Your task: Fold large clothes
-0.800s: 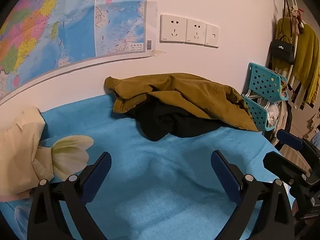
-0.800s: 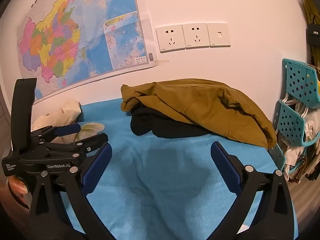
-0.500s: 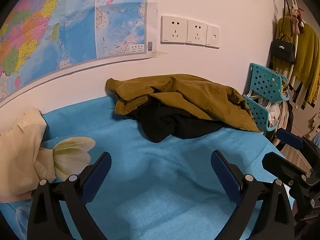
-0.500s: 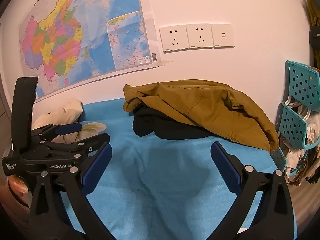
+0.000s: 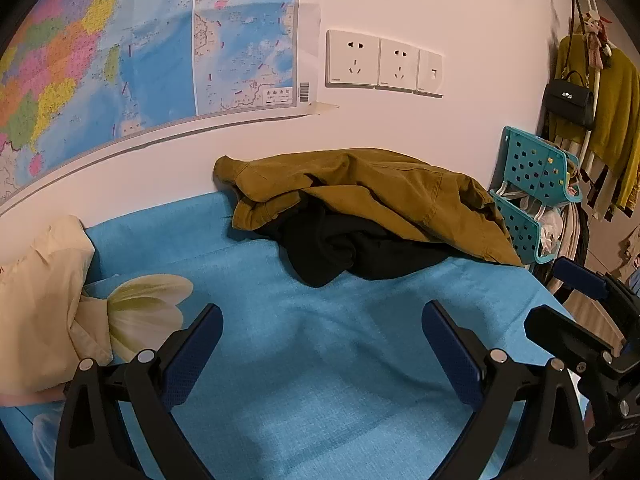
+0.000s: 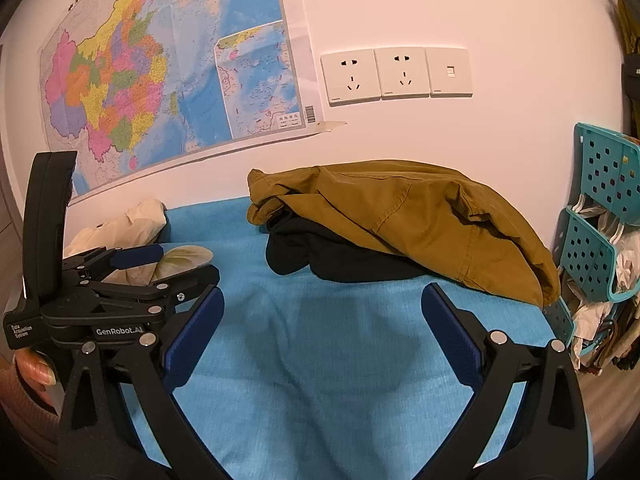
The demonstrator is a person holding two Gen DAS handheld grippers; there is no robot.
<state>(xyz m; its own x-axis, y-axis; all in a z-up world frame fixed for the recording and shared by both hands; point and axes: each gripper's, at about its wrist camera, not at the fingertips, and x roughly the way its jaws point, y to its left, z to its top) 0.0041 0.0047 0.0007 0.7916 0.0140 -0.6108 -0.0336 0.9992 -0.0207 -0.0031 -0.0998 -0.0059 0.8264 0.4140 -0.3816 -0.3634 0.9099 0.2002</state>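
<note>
An olive-brown garment (image 5: pixel 380 192) lies crumpled on top of a black garment (image 5: pixel 344 248) at the far side of the blue bed cover (image 5: pixel 320 380), against the wall. Both show in the right wrist view too: the brown one (image 6: pixel 420 224) and the black one (image 6: pixel 320 256). My left gripper (image 5: pixel 322 336) is open and empty above the bare blue cover, short of the pile. My right gripper (image 6: pixel 322 320) is open and empty, also short of the pile. The left gripper shows in the right wrist view at the left (image 6: pixel 168 266).
A cream pillow (image 5: pixel 40 300) and a flower print (image 5: pixel 148 304) lie at the left. A teal plastic rack (image 5: pixel 532 196) stands at the bed's right end, with hanging clothes and a black handbag (image 5: pixel 570 102) behind. A map (image 6: pixel 168 72) and sockets (image 6: pixel 394 74) are on the wall.
Both grippers have shifted slightly toward the clothes pile. The jaws stay open and the clothes have not moved.
</note>
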